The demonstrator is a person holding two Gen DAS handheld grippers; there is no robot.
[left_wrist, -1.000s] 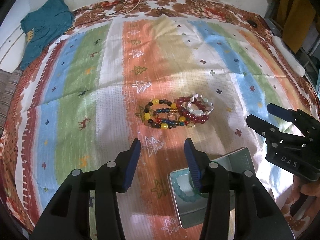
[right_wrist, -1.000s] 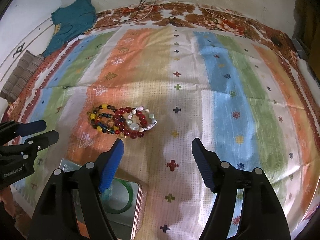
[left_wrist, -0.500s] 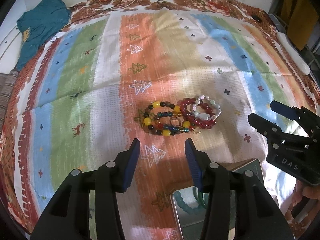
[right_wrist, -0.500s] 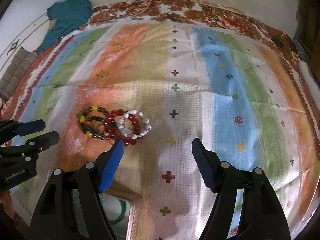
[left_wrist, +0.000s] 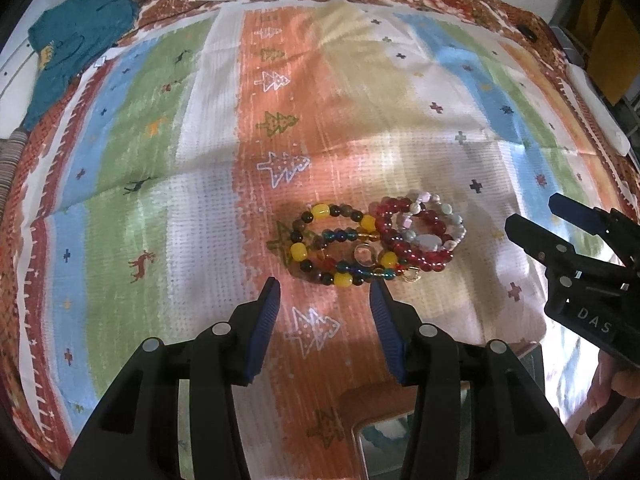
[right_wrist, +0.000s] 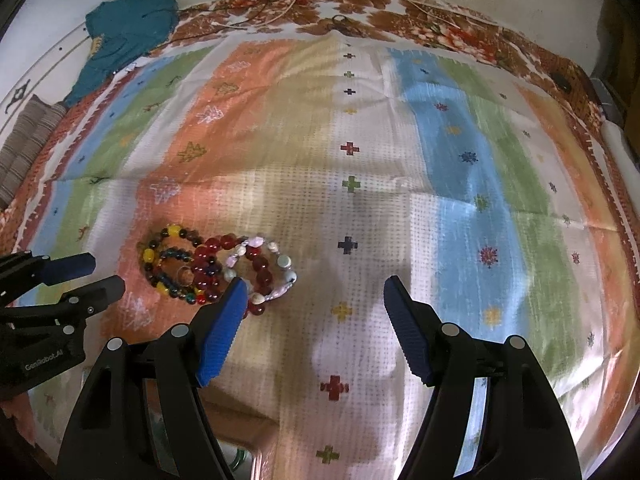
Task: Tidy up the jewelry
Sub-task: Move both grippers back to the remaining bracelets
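Left gripper half-open, empty, just short of the bracelet pile.
Right gripper gapes beside it, so I can lift bracelets singly.

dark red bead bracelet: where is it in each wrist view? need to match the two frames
Left wrist: dark red bead bracelet right of centre, beyond the right jaw's tip, overlapped by the pale bead bracelet.
Right wrist: dark red bead bracelet lower left, partly behind the left jaw's tip.
Shared landmark: the yellow-and-dark bead bracelet touching its left side in both views.
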